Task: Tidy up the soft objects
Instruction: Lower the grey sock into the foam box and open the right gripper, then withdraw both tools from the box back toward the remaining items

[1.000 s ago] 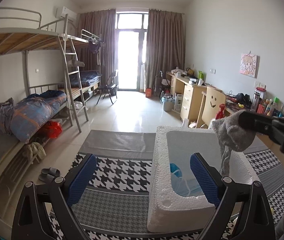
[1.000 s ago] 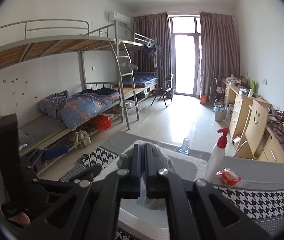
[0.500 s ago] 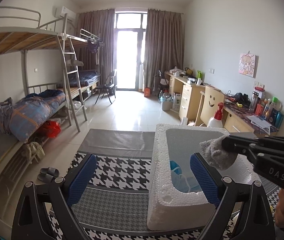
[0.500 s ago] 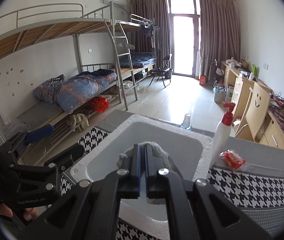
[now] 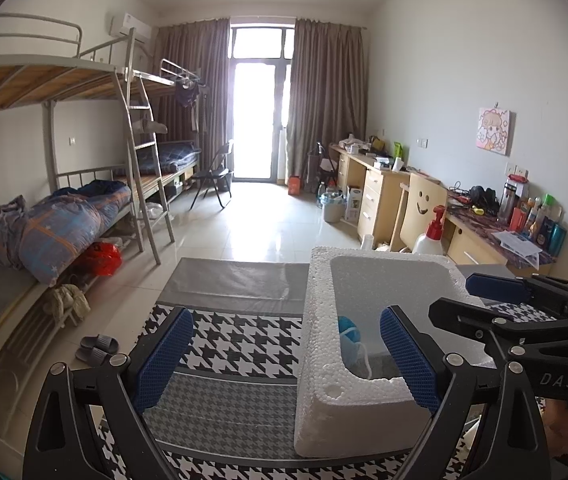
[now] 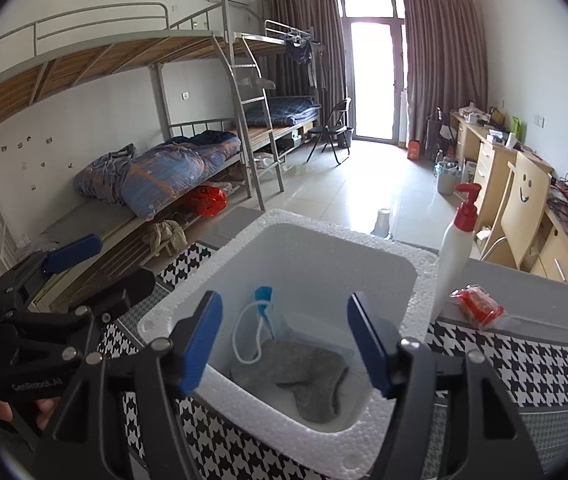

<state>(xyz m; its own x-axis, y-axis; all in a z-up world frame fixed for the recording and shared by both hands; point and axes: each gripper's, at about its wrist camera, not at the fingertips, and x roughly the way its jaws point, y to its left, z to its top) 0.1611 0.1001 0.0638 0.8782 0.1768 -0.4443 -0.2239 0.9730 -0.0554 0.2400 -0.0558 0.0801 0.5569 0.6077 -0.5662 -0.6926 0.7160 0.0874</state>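
A white foam box [image 6: 412, 276] stands on a houndstooth mat [image 6: 524, 364]; it also shows in the left wrist view [image 5: 320, 360]. A grey sock [image 6: 304, 376] lies on the box floor beside a blue face mask [image 6: 261, 300] with a white loop. The mask shows in the left wrist view [image 5: 348, 338]. My right gripper [image 6: 284, 344] is open and empty just above the box's near edge, over the sock. My left gripper [image 5: 284, 360] is open and empty, its right finger over the box's left wall. The right gripper shows at the right of the left wrist view [image 5: 480, 300].
A white pump bottle with a red top [image 6: 458, 240] and a red packet [image 6: 476, 306] sit on the grey mat right of the box. A bunk bed [image 6: 171, 176] lines the left wall and desks [image 5: 376, 196] the right.
My right gripper opened and let go of the grey sock, which dropped into the foam box. The gripper also lowered toward the box. The left gripper barely moved.
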